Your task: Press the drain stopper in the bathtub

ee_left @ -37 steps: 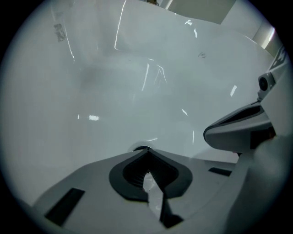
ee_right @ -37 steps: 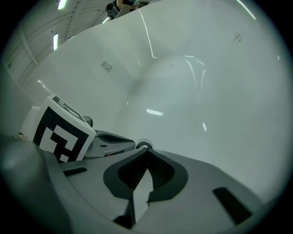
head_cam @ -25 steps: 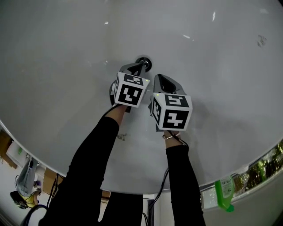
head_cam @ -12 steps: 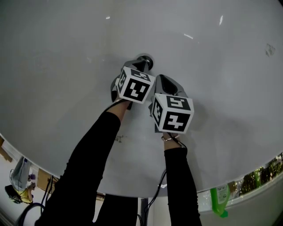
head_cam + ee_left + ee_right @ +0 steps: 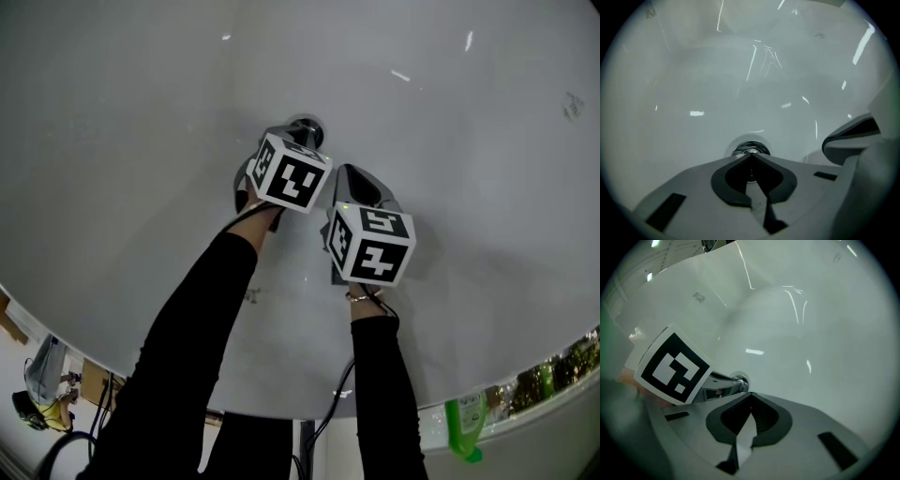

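The drain stopper is seen on the bathtub floor, directly at the tips of the left gripper, whose jaws are clenched together with nothing grasped. The right gripper is held just beside the stopper, its jaws likewise clenched and empty.

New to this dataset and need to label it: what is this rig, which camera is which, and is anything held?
There is no robot. A person holds a two-jaw claw in each hand, and the marker cube on each is part of it. The head view looks down into a white bathtub. The two gripper views come from cameras riding on the claws, each looking along its own jaws. The left claw is shut, with its tip at the chrome drain stopper. The right claw is also shut and sits beside it, off the stopper. Neither holds anything.
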